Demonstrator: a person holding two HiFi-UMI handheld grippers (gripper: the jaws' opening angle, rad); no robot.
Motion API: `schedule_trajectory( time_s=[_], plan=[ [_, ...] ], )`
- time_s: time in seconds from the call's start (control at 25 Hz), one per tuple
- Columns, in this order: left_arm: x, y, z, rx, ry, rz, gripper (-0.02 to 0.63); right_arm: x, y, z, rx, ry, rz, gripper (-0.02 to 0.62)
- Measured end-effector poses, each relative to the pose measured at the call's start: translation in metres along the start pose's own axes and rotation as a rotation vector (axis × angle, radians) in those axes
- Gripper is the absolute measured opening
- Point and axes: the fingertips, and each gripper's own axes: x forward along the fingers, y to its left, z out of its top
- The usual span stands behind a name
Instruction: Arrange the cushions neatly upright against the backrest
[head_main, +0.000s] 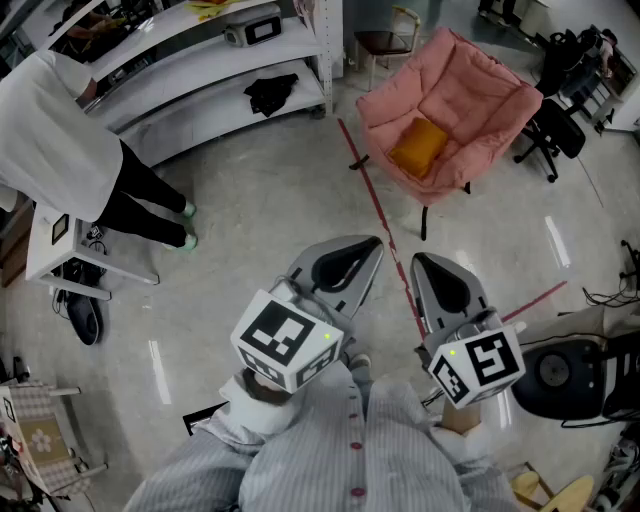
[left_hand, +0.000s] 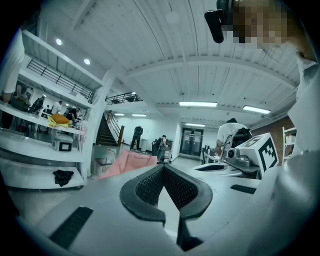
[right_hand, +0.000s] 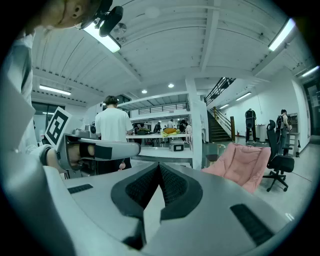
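A pink padded chair (head_main: 455, 110) stands across the floor, with an orange cushion (head_main: 418, 146) lying flat on its seat. The same pink chair (left_hand: 130, 162) shows far off in the left gripper view, and the pink chair (right_hand: 241, 165) shows at the right in the right gripper view. My left gripper (head_main: 350, 262) and right gripper (head_main: 440, 275) are held close to my body, well short of the chair. Both are shut with nothing between the jaws. The left gripper (left_hand: 163, 172) and the right gripper (right_hand: 159, 170) show their dark pads touching at the tip.
A person in white (head_main: 60, 150) stands by white shelving (head_main: 215, 75) at the left. A black office chair (head_main: 555, 130) sits right of the pink chair. Red tape lines (head_main: 375, 205) cross the floor. A dark round base (head_main: 560, 375) lies at my right.
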Motion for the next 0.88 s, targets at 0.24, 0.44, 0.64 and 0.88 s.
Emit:
schedule_trajectory(
  time_s=[0.24,0.44,0.64,0.88],
  plan=[
    [0.004,0.005,-0.003,0.001,0.002,0.017,0.011,0.002,-0.003,-0.002,0.003,-0.003,0.003,0.012],
    [0.020,-0.004,-0.006,0.005,-0.001,0.018,0.011,-0.009,-0.018,-0.007,0.009,-0.001,0.004,0.012],
    [0.036,-0.010,-0.015,-0.002,0.003,0.015,0.011,-0.019,-0.038,-0.018,0.021,0.010,-0.009,0.012],
    [0.066,0.025,-0.012,-0.002,0.003,0.035,0.011,-0.002,-0.071,-0.022,0.037,0.021,-0.039,0.012]
  ],
)
